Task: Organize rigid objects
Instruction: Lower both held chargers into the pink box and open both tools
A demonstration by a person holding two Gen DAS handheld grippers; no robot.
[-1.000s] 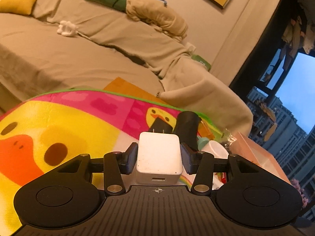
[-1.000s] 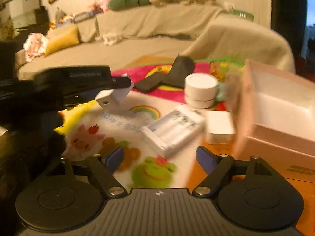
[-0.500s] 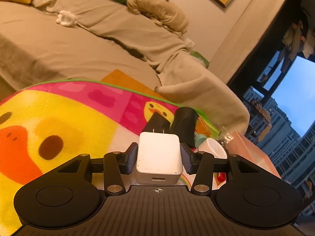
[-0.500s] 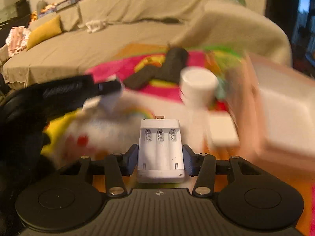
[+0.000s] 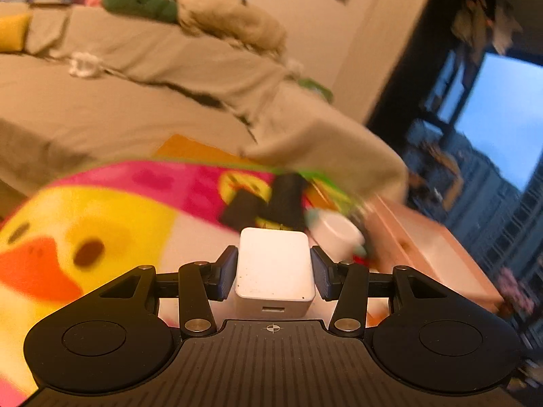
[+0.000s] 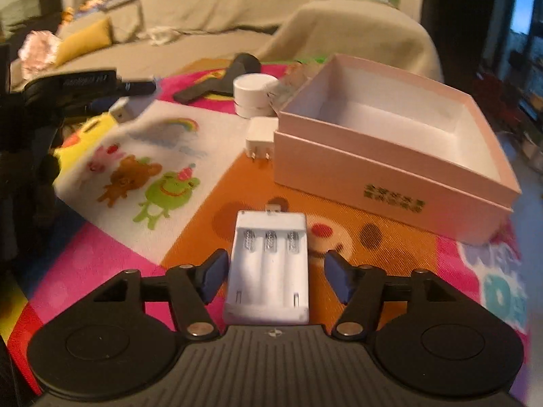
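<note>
Left wrist view: the left gripper (image 5: 273,273) has its jaws pinched on a white square plastic wall charger (image 5: 274,271), both blue pads pressed flat against its sides, its port face toward the camera and metal prongs pointing away; it hangs above a bright cartoon play mat (image 5: 101,217) with a yellow duck print, and beyond it lie a black handled tool (image 5: 286,200) and a round white plastic jar (image 5: 336,234) (this picture is blurred, so finer detail is lost); a couch draped in a beige cover (image 5: 135,101) fills the background

Right wrist view: the right gripper (image 6: 274,276) has just been opening its jaws, and a white three-slot plastic battery holder (image 6: 269,268) sits between them with a clear gap on each side, neither pad touching it; whether it rests on the mat cannot be told; ahead and to the right stands an open pale pink cardboard box (image 6: 383,183), its white inside empty, set on the mat; a second small white plug adapter (image 6: 260,137) lies just beside the box's near left corner, prongs toward the camera; the jar stands just behind that, near the box's far left corner; the left gripper shows at the left edge, well apart from the box
</note>
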